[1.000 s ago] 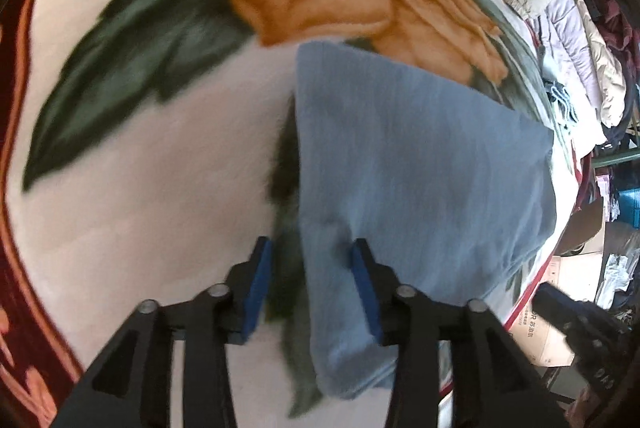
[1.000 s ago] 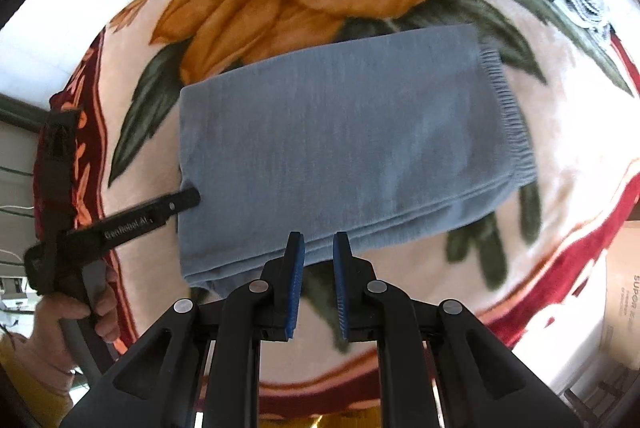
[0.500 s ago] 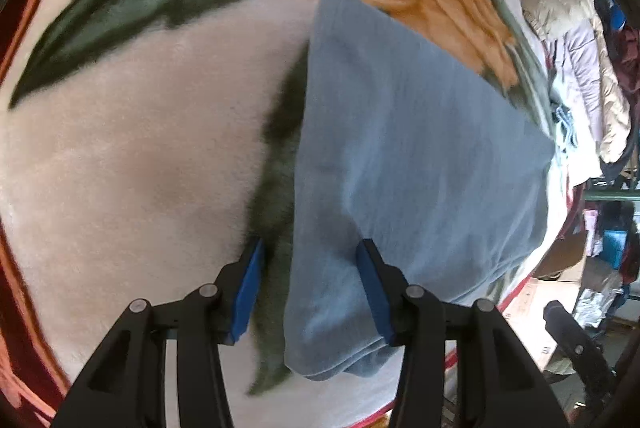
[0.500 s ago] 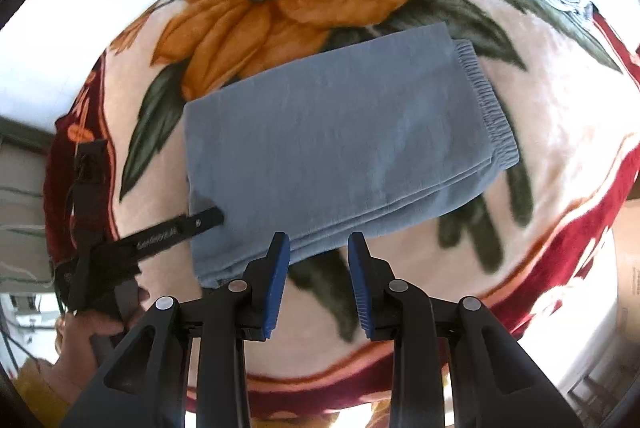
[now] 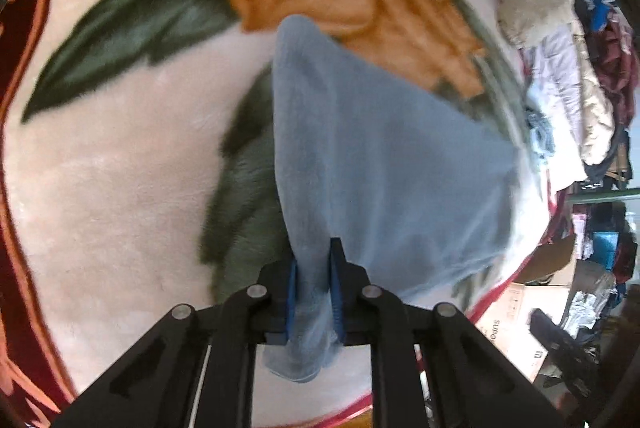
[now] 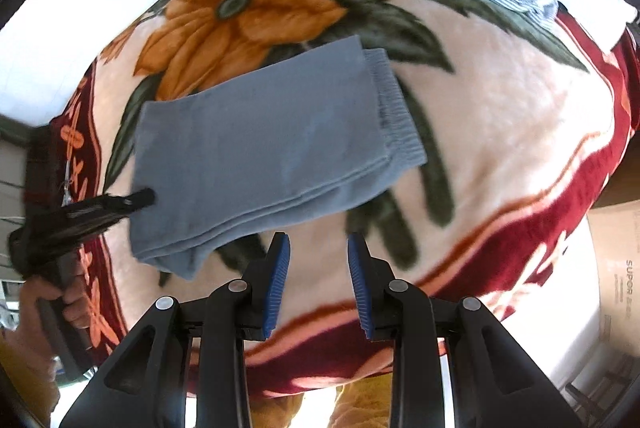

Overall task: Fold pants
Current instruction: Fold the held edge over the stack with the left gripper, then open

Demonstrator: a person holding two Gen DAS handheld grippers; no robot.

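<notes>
The flowered blanket (image 6: pixel 520 116) fills everything ahead of both sets of fingers, and on it the folded blue pants (image 6: pixel 260 148) lie well ahead of my right gripper (image 6: pixel 318 276), waistband end off to the right of those fingers. My left gripper (image 5: pixel 313 292) has its fingers together on the pants' near folded edge, cloth bunched between the pads and hanging below them. The right gripper's fingers stand apart with only blanket between them.

My worry is the stacked layers: I judge that with only one edge pinched, any lift or drag from the left could peel the top layers off the lower ones and undo the fold, since nothing pins the waistband end. The plush blanket may also catch and drag with the cloth.

Beyond the blanket, right of the right fingers, a cardboard box (image 6: pixel 616 268) bears the word "SUPOR"; the smaller print beneath it I cannot read.
</notes>
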